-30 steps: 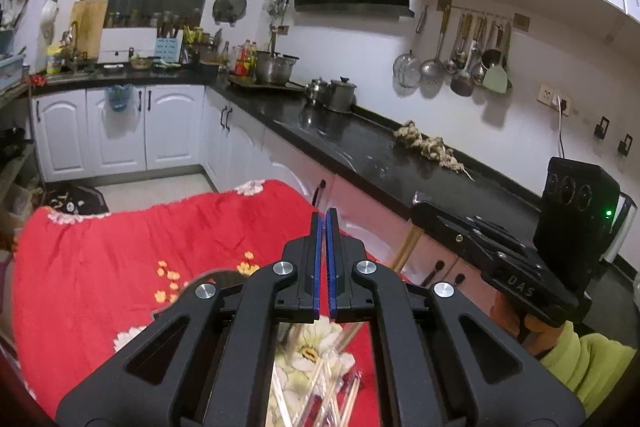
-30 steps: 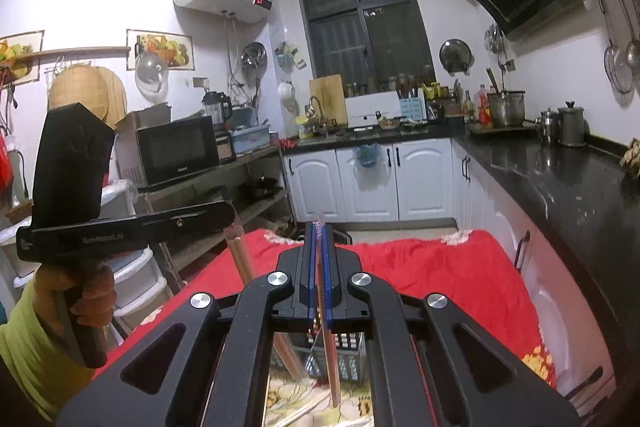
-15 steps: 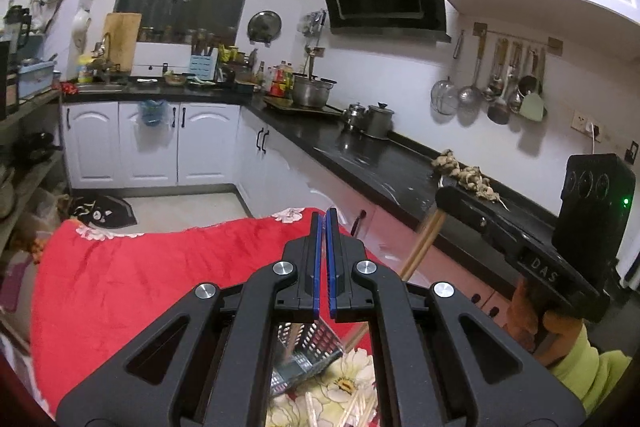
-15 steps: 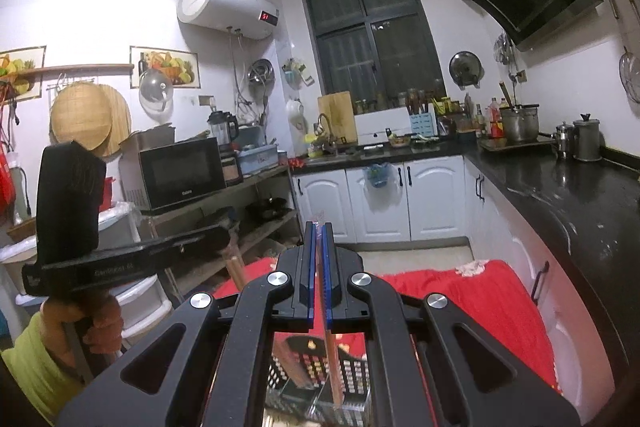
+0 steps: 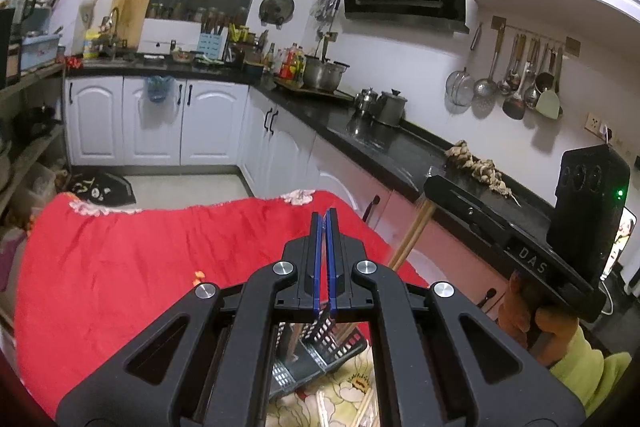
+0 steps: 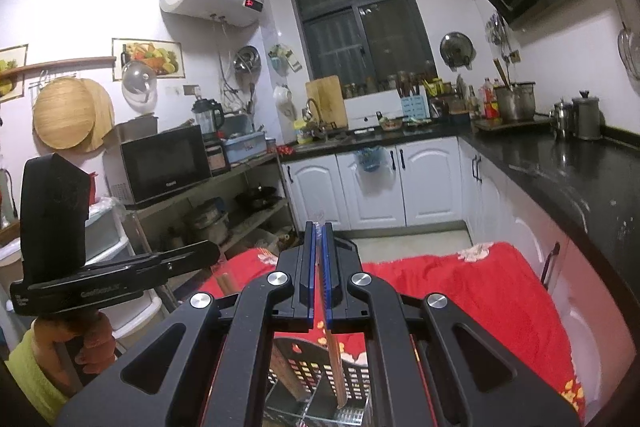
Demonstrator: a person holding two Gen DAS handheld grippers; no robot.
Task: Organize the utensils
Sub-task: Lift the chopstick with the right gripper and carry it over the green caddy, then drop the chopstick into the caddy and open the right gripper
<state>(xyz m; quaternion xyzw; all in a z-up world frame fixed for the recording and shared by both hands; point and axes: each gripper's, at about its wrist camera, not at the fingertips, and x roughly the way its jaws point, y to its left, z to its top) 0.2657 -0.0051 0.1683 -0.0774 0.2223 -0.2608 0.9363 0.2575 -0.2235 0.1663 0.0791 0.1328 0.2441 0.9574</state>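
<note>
Over the red-clothed tabletop [image 5: 120, 267], a perforated utensil basket [image 6: 320, 379] sits directly beneath both tongs; right tongs [image 6: 318, 267] clamp a chopstick [image 6: 334, 367] hanging lengthwise into it, left tongs [image 5: 325, 259] closed, apparently on another.

Red tablecloth [image 5: 168, 259] is matt cloth; countertop [image 5: 384, 155] glossy black; perforated basket [image 6: 320, 379] plastic.

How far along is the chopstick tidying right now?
Done: nothing I can confirm inside the basket. In hand: the right gripper pinches a chopstick hanging over it; the left gripper pinches a second chopstick. Left: lowering both in, then the loose chopsticks lying on the floral cloth.
</note>
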